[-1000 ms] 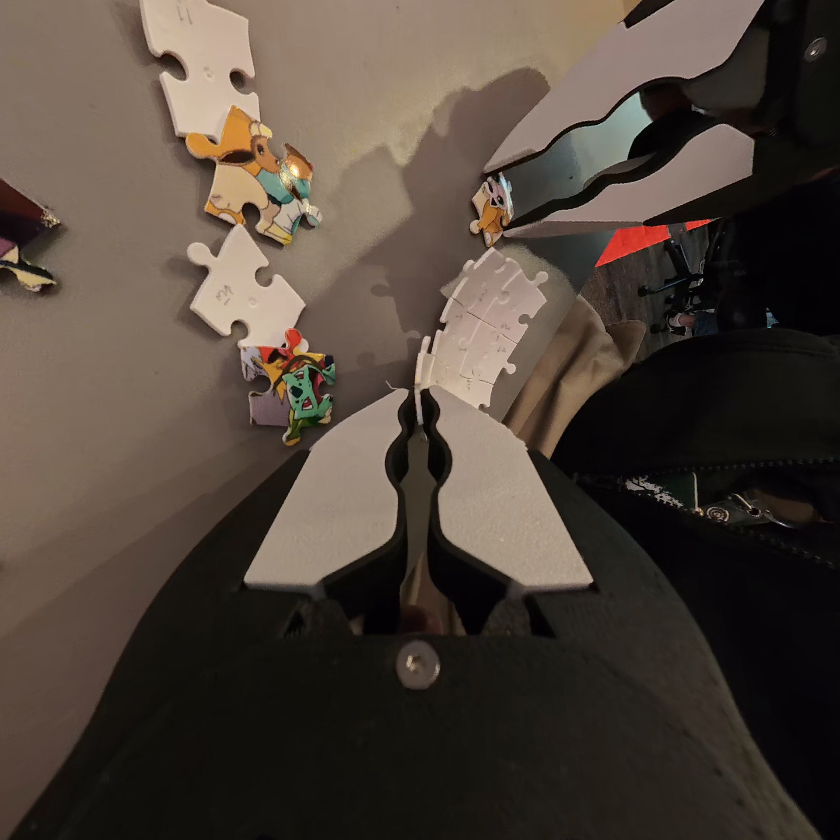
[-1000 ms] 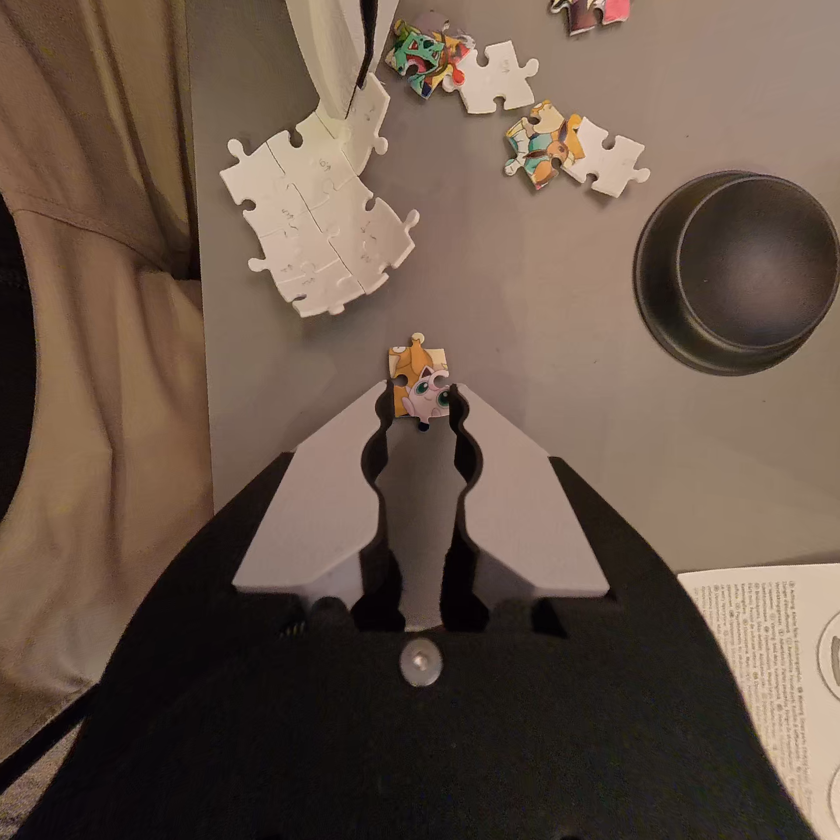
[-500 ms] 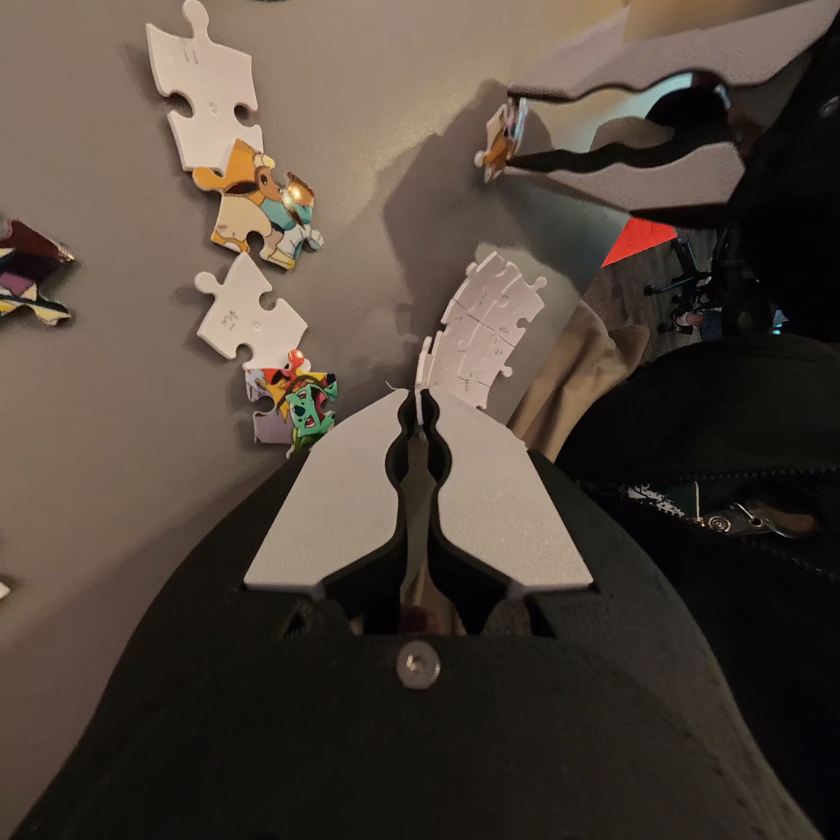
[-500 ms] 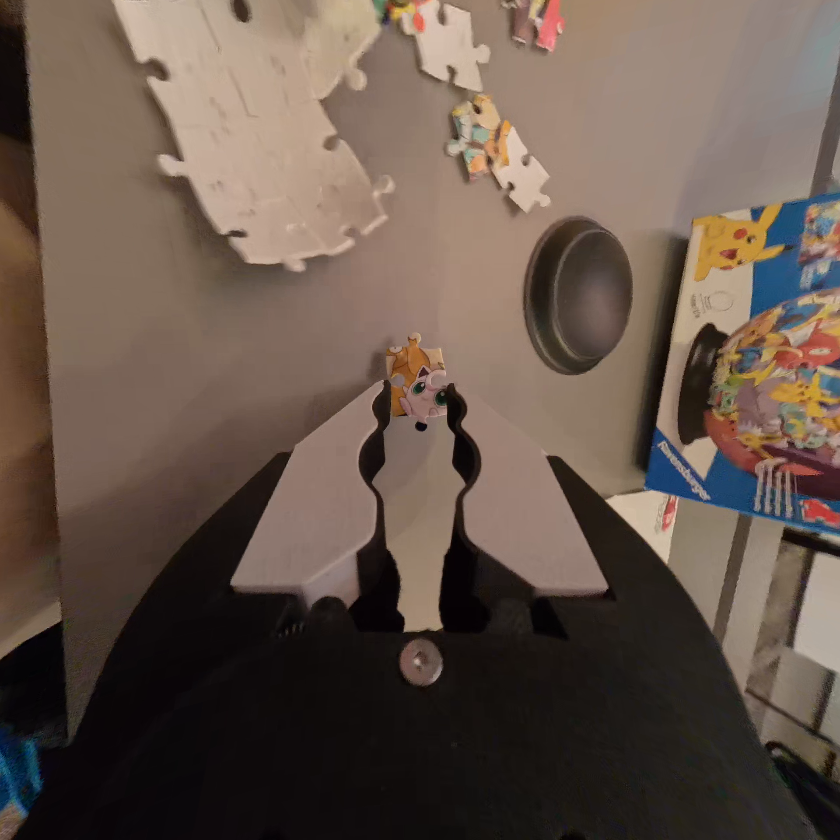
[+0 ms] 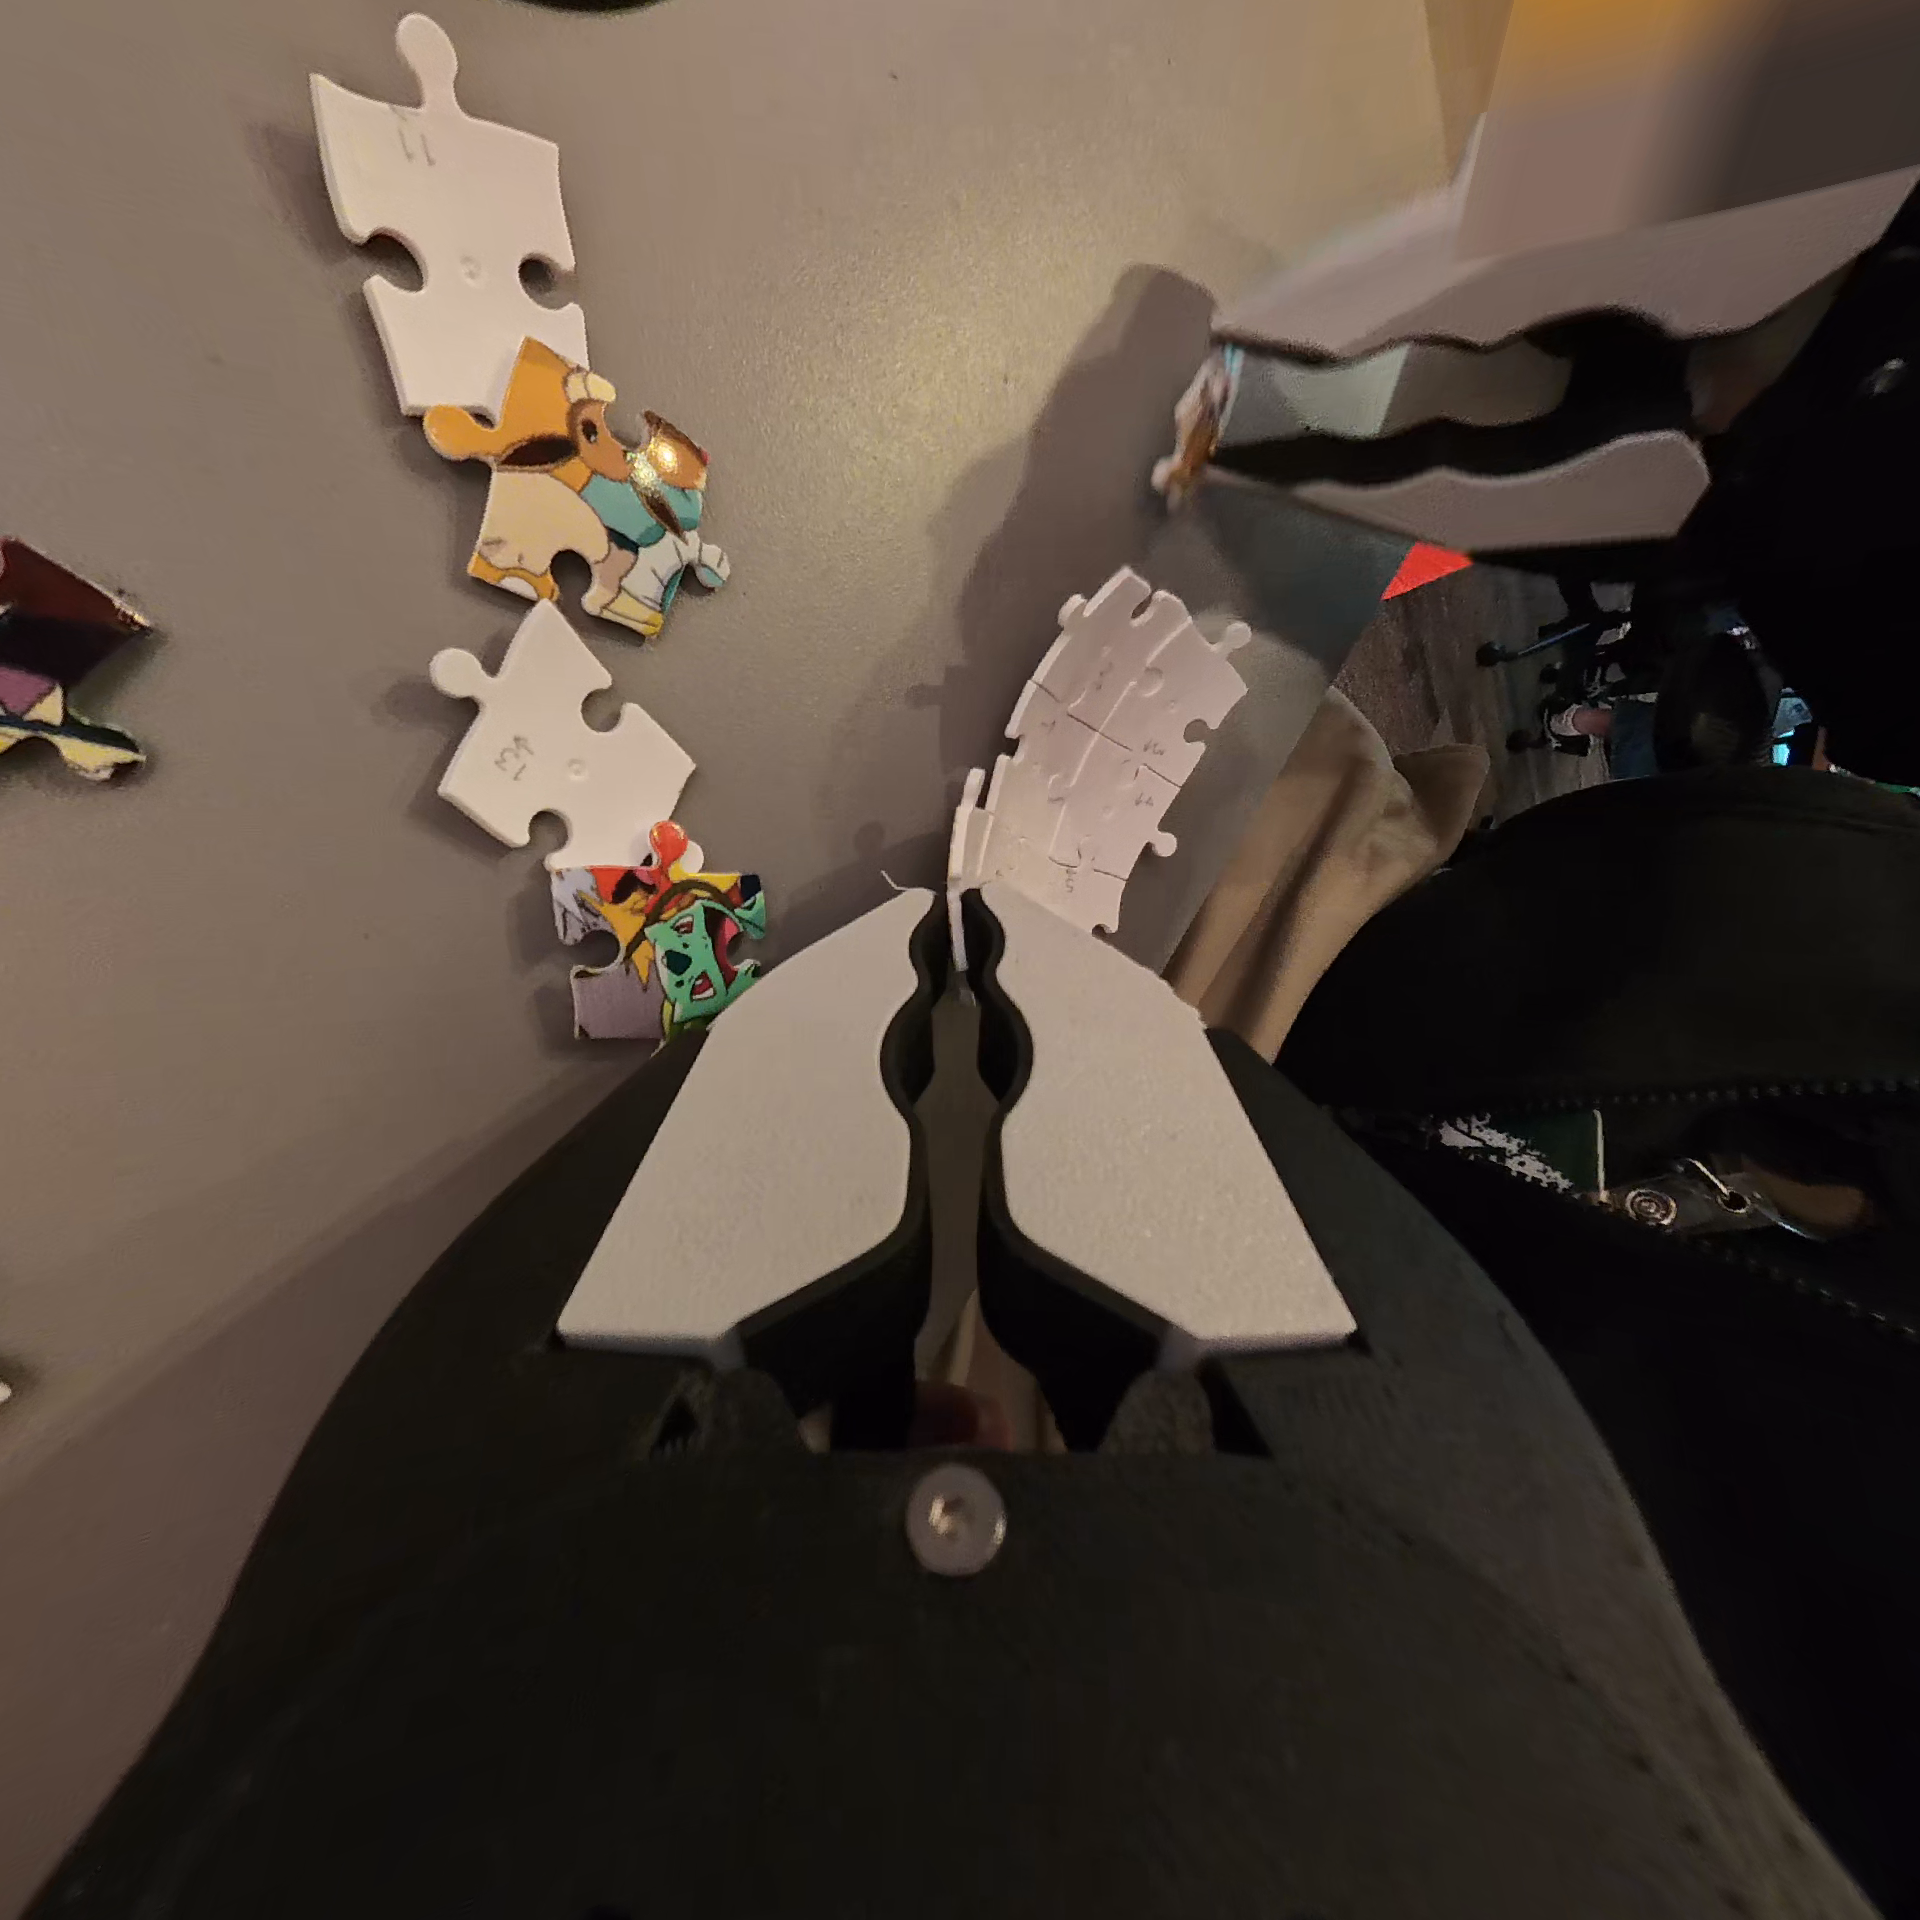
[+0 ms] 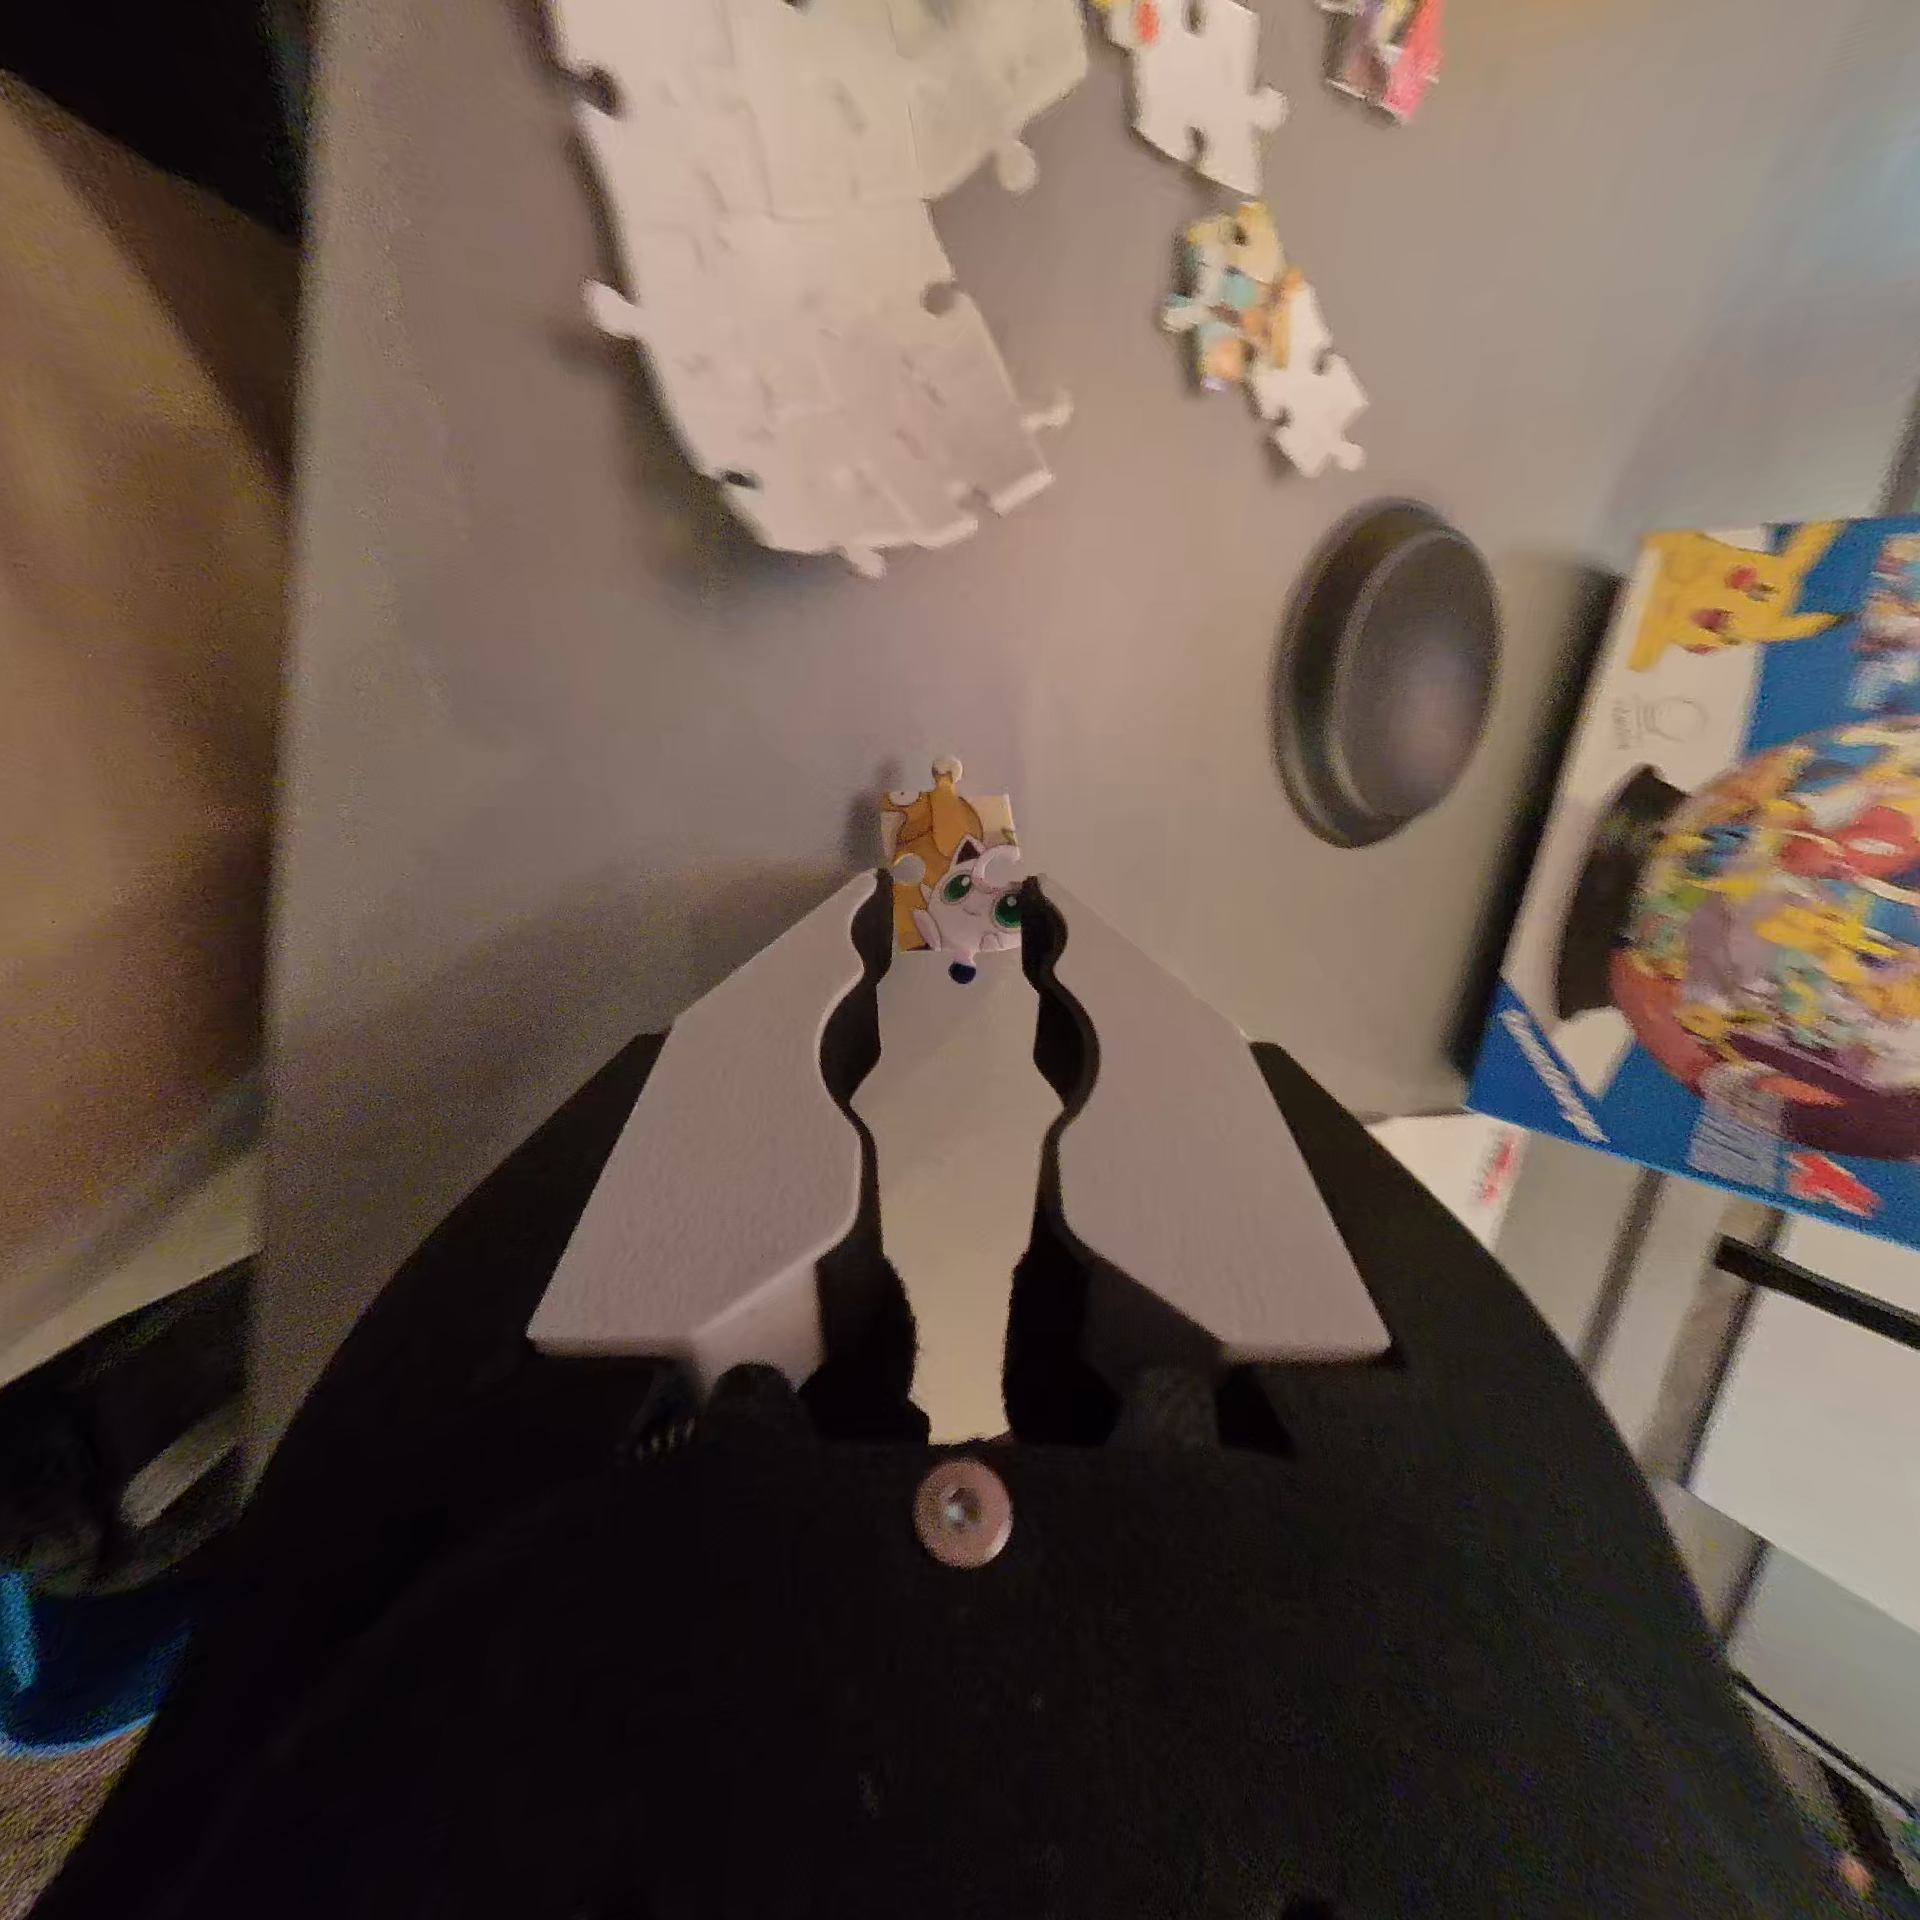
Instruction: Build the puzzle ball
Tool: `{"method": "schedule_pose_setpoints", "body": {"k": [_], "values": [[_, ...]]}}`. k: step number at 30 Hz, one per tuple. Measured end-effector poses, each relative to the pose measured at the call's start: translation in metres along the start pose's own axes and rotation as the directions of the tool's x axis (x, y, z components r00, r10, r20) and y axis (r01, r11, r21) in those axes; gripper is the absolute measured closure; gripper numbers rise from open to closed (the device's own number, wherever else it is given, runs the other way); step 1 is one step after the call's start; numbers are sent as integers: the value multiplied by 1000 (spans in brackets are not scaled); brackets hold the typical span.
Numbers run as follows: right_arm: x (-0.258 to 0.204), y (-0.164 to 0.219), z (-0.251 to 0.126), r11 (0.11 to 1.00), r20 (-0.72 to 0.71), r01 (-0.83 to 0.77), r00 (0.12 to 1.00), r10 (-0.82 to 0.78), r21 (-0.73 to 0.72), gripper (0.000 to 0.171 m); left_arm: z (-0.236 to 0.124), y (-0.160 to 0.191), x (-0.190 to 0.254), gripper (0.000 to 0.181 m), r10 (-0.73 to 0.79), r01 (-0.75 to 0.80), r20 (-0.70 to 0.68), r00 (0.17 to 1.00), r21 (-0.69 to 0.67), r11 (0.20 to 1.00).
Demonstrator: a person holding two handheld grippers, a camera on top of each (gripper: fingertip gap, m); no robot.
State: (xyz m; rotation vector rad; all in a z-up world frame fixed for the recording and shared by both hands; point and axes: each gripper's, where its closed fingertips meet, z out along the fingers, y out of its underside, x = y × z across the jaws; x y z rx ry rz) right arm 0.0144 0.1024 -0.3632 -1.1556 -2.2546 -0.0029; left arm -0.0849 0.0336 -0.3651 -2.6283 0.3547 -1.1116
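My left gripper (image 5: 958,914) is shut on the edge of a curved white strip of joined puzzle pieces (image 5: 1112,758), held white side up above the grey table (image 5: 883,260). The strip also shows in the right wrist view (image 6: 821,312), blurred. My right gripper (image 6: 956,894) is shut on a single coloured puzzle piece (image 6: 956,883) with an orange and pink cartoon print, held above the table. That gripper shows in the left wrist view (image 5: 1205,436), above and right of the strip, apart from it.
Loose pieces lie on the table: white-side-up ones (image 5: 457,229) (image 5: 551,748) and printed ones (image 5: 592,499) (image 5: 675,935) (image 5: 52,665). A black round stand (image 6: 1392,675) and the puzzle box (image 6: 1714,883) are at the right. A person's beige trousers (image 6: 125,520) are at the table edge. Left tips to right tips: about 12 cm.
My right gripper has lifted and tilted with its piece, so the box and stand came into its view. The left gripper with the strip has barely moved.
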Motion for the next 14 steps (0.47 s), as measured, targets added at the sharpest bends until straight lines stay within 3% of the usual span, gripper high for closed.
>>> {"method": "schedule_pose_setpoints", "body": {"k": [1,4,5,6,8,12,14], "values": [[10,3,0,1000,-40,-6,999,5,-6,148,0,0,0,179,0,0,0,1000,0,1000],[36,19,6,992,-163,-2,986,-18,-123,146,0,0,0,179,0,0,-1,1000,-1,1000],[31,21,11,989,-138,32,989,-51,-141,142,0,0,0,179,1,-1,-1,1000,-1,1000],[25,19,14,988,-123,69,989,-86,-141,151,0,0,0,179,2,-2,0,1000,-2,1000],[16,10,13,984,-120,133,982,-147,-116,152,0,0,0,179,3,-3,3,1000,-1,1000],[13,10,4,998,-45,-24,999,22,-51,134,0,0,0,179,2,-2,1,1000,1,1000],[26,24,5,994,-73,-87,994,82,-59,131,0,0,0,179,3,-3,-4,1000,0,1000]]}}
